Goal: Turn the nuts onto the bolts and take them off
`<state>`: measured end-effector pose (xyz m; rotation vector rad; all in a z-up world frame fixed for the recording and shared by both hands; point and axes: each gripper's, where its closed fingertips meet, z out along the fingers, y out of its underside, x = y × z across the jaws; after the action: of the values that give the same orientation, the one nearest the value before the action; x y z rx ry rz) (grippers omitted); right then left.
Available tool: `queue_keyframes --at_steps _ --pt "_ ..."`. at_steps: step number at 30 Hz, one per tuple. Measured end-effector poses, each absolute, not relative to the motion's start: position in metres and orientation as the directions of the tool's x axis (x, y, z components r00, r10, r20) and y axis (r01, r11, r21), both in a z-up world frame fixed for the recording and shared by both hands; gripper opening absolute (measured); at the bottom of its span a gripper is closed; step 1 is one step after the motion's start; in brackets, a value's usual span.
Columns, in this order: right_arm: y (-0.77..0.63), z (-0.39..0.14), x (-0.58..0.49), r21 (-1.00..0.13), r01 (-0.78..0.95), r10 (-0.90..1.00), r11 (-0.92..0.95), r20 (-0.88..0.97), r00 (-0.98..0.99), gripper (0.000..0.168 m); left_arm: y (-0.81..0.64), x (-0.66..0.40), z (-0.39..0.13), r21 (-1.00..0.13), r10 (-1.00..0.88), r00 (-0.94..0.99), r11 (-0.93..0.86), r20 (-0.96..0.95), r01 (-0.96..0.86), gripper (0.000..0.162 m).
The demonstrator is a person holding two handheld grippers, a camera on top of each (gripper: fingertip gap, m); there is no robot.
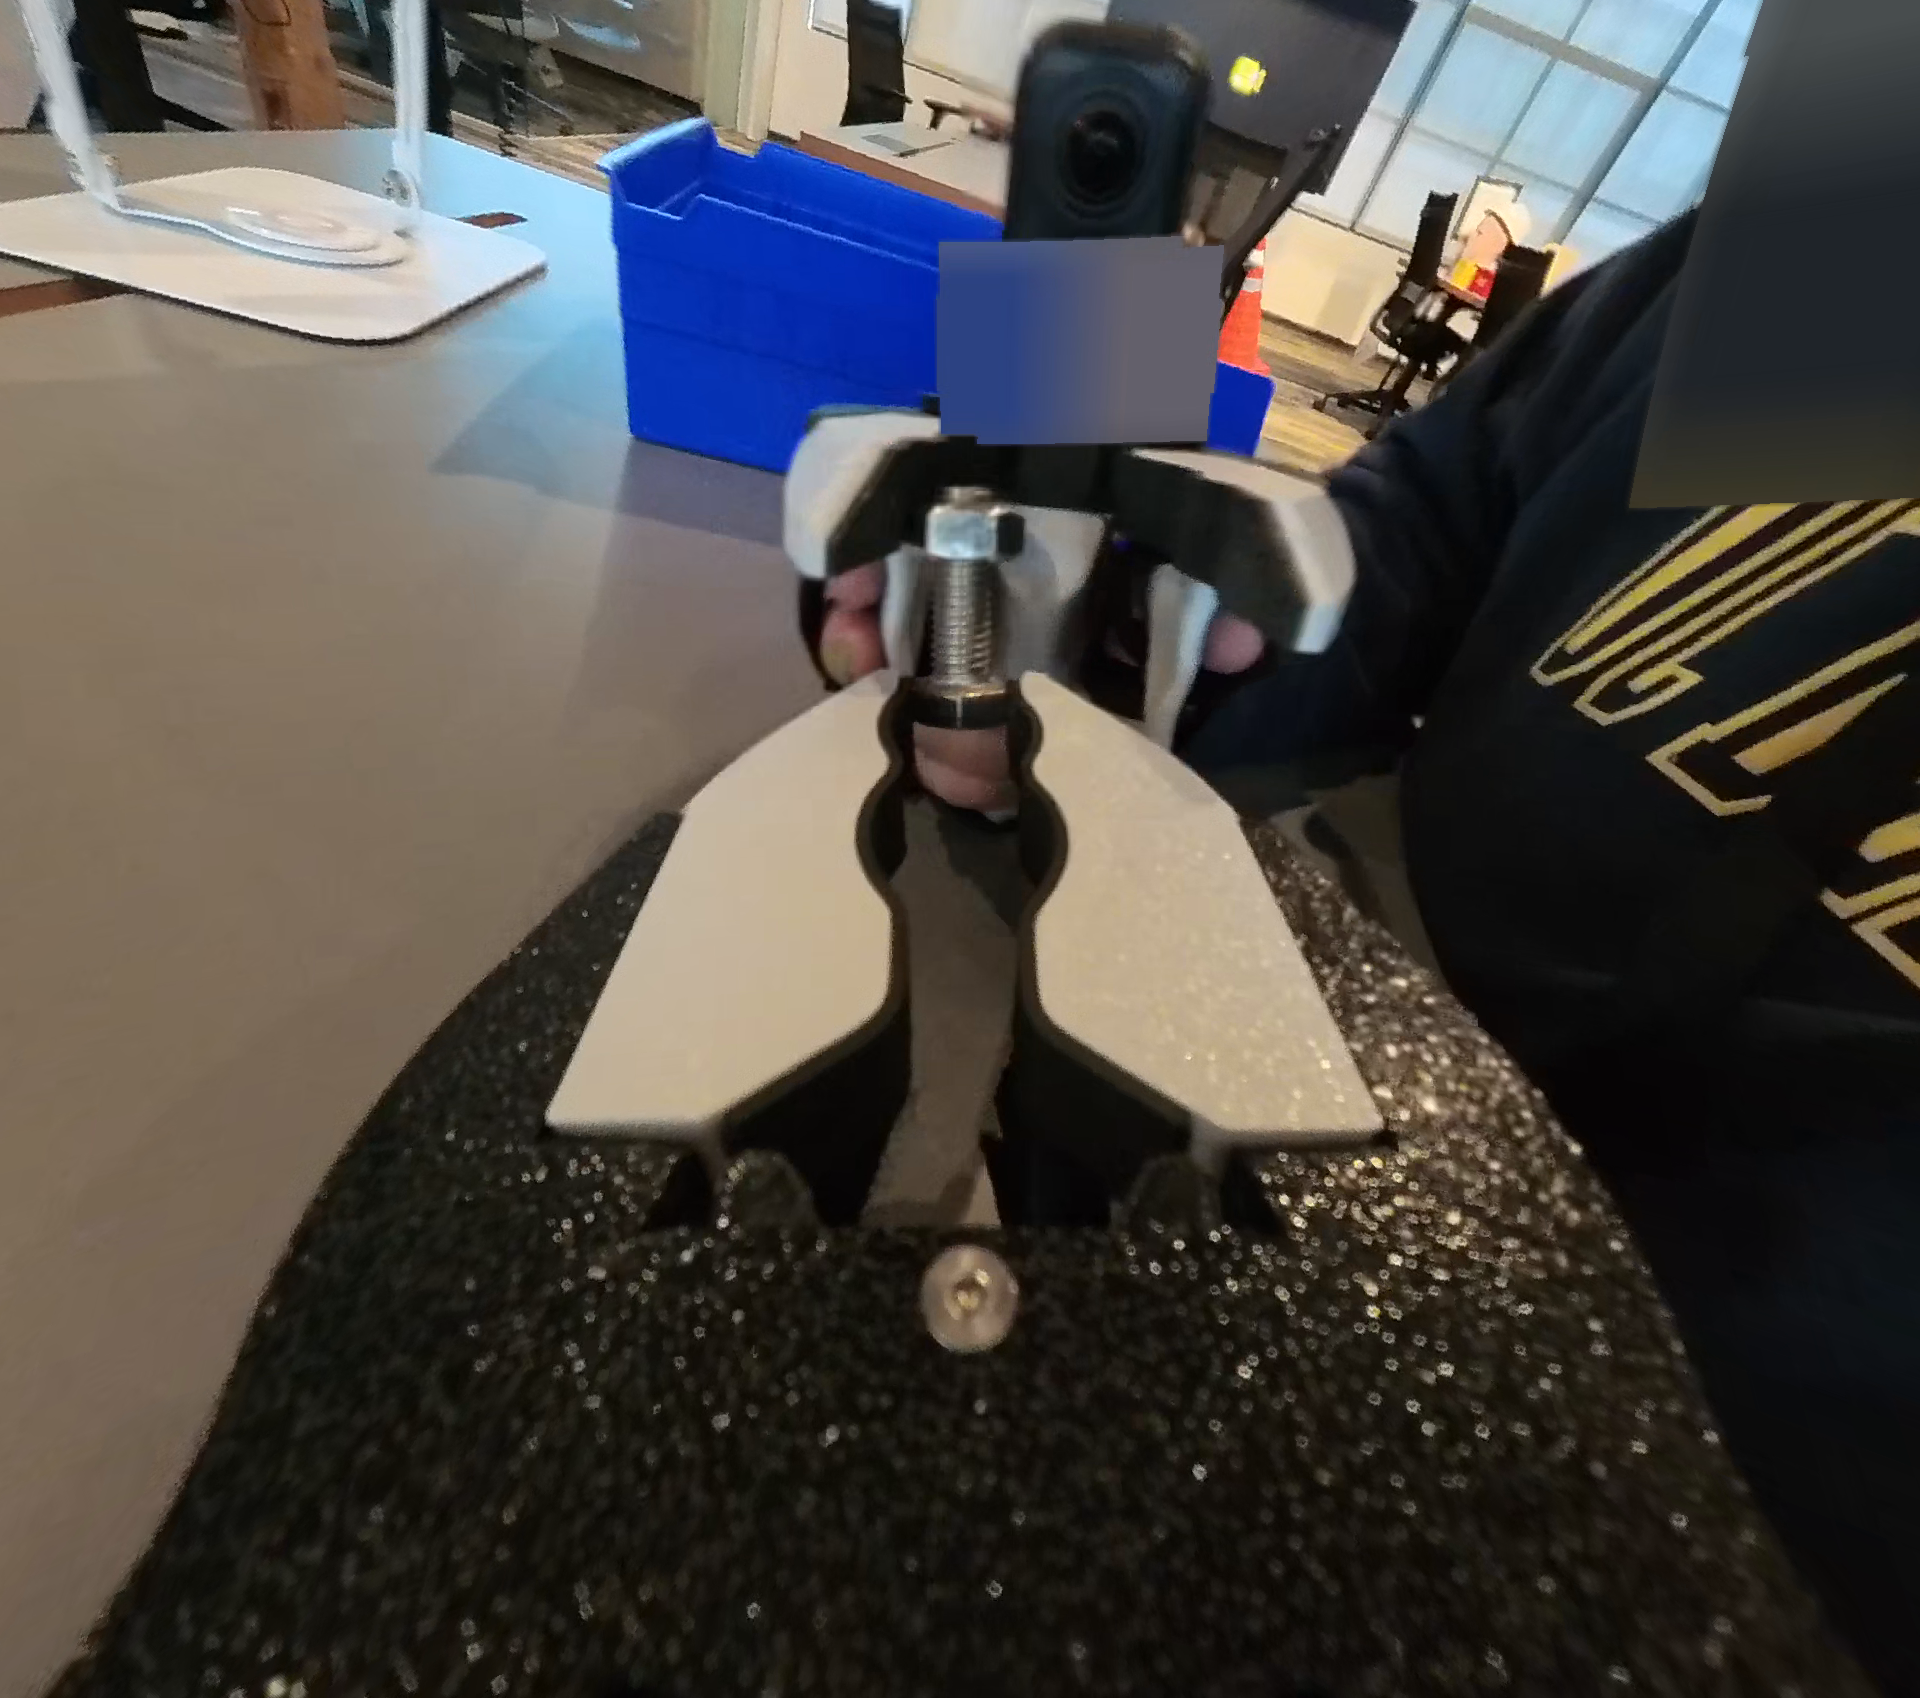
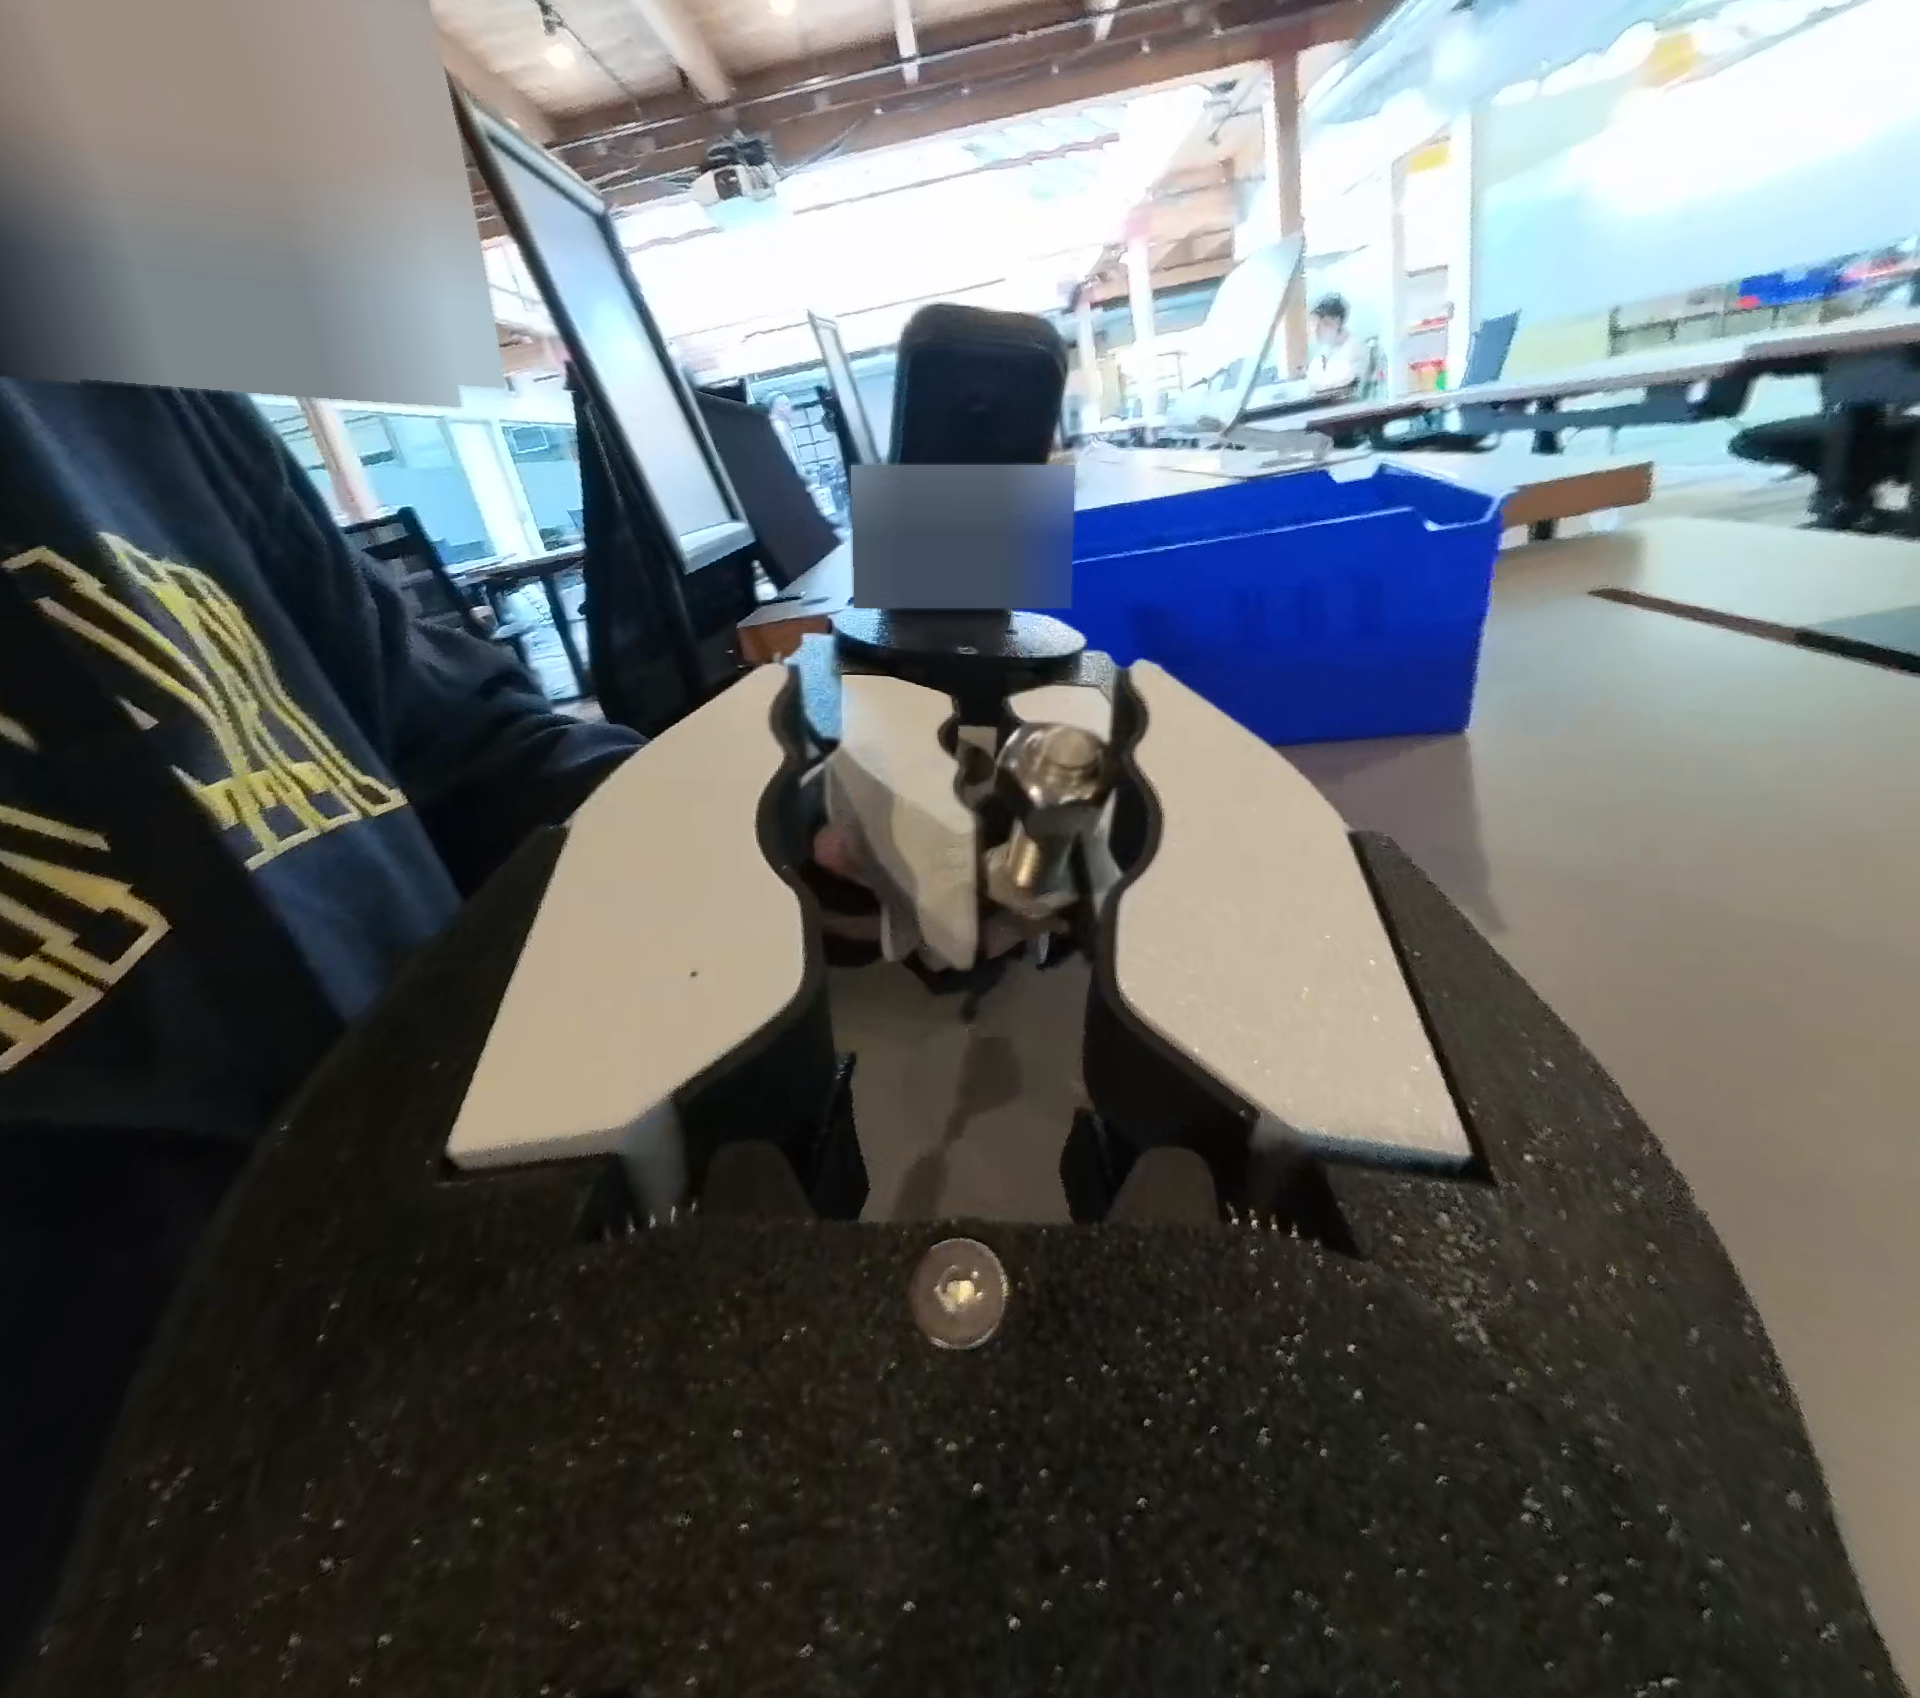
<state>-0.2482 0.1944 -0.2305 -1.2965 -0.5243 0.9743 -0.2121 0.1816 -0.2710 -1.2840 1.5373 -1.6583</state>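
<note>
Threaded steel bolt [image 1: 961,609], hex head pinched at the left gripper [image 1: 961,706] tips, held above the grey table [image 1: 312,609]; hex nut [image 1: 971,528] at its far end between the right gripper [image 1: 1070,547] fingers, spread wide, contact unclear; blue plastic bin [image 1: 769,298] behind.
</note>
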Motion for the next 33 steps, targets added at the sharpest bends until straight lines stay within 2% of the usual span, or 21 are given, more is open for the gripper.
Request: queue_keyframes --at_steps 5,7,8,12,17,23,29,32,33 --pt "0.178 -0.231 -0.233 -0.953 -0.304 0.79 -0.013 -0.196 0.581 0.064 0.188 -0.215 -0.264 -0.956 -0.875 -0.389 -0.243 0.288 -0.161 0.016" --pt "0.163 -0.229 -0.231 -0.955 -0.295 0.808 0.018 -0.16 0.566 0.051 0.193 -0.214 -0.265 -0.948 -0.873 -0.371 -0.272 0.315 -0.165 0.016" --pt "0.161 -0.229 -0.227 -0.954 -0.298 0.79 0.032 -0.158 0.592 0.051 0.193 -0.214 -0.264 -0.945 -0.868 -0.377 -0.28 0.324 -0.168 0.016" --pt "0.176 -0.231 -0.214 -0.951 -0.307 0.709 0.041 -0.189 0.68 0.064 0.187 -0.214 -0.266 -0.952 -0.87 -0.393 -0.246 0.3 -0.181 0.016" --pt "0.194 -0.235 -0.23 -0.959 -0.284 0.757 -0.013 -0.195 0.623 0.066 0.179 -0.212 -0.271 -0.958 -0.87 -0.414 -0.191 0.266 -0.214 0.016" --pt "0.19 -0.235 -0.248 -0.971 -0.24 0.809 -0.003 -0.144 0.569 0.059 0.18 -0.212 -0.272 -0.954 -0.866 -0.415 -0.201 0.279 -0.222 0.016" --pt "0.175 -0.236 -0.246 -0.975 -0.221 0.791 0.01 -0.127 0.598 0.069 0.176 -0.213 -0.271 -0.96 -0.863 -0.434 -0.181 0.259 -0.212 0.016" --pt "0.162 -0.233 -0.241 -0.974 -0.221 0.803 0.049 -0.093 0.588 0.063 0.176 -0.212 -0.272 -0.964 -0.877 -0.417 -0.163 0.24 -0.211 0.016" --pt "0.153 -0.231 -0.239 -0.971 -0.225 0.815 0.077 -0.069 0.575 0.052 0.18 -0.211 -0.272 -0.962 -0.884 -0.395 -0.178 0.249 -0.209 0.016"
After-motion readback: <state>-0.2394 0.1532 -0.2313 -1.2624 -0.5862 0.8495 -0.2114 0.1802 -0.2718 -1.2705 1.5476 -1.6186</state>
